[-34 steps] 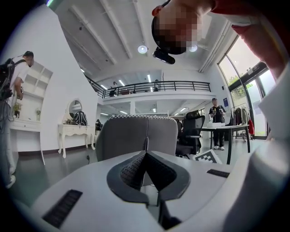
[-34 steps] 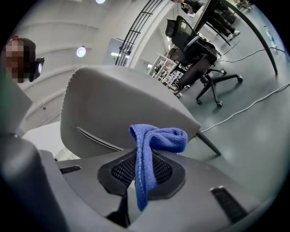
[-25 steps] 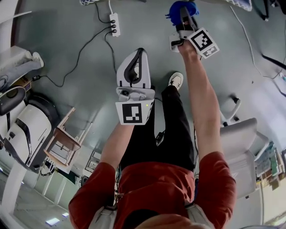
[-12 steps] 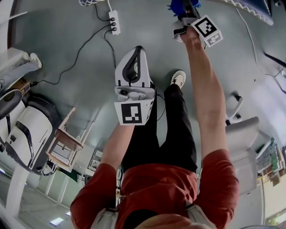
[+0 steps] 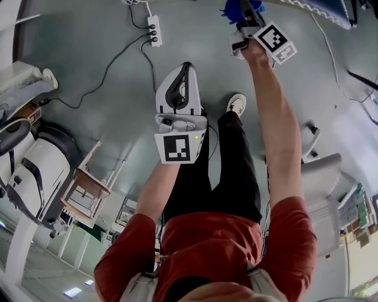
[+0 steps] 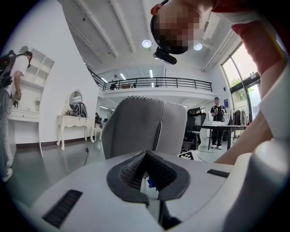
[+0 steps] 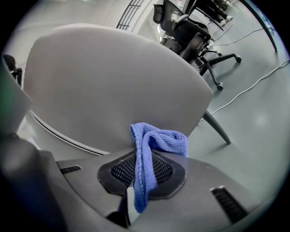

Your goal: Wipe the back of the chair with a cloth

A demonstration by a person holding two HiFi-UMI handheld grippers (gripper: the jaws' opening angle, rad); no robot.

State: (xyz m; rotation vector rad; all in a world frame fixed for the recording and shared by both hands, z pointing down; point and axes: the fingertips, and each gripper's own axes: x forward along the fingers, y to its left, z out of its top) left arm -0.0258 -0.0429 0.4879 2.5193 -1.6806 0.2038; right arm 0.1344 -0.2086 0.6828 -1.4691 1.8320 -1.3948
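A broad grey chair back (image 7: 113, 81) fills the right gripper view, close in front of the jaws. My right gripper (image 7: 141, 154) is shut on a blue cloth (image 7: 158, 138), whose bunched end lies against the lower part of the chair back. In the head view the right gripper (image 5: 245, 15) is stretched far forward at the top, with the blue cloth (image 5: 235, 10) at its tip. My left gripper (image 5: 184, 68) hangs nearer the body, shut with nothing in it. In the left gripper view the left gripper (image 6: 146, 156) faces the same grey chair back (image 6: 136, 127) from a distance.
A power strip (image 5: 155, 29) with cables lies on the grey floor. A small wooden stool (image 5: 88, 189) is at the left, a white office chair (image 5: 322, 183) at the right. Black office chairs (image 7: 190, 31) stand beyond the grey chair. The person's shoe (image 5: 235, 106) is below the grippers.
The right gripper with the cloth has shifted a little farther forward, toward the top of the head view. The left gripper has barely moved.
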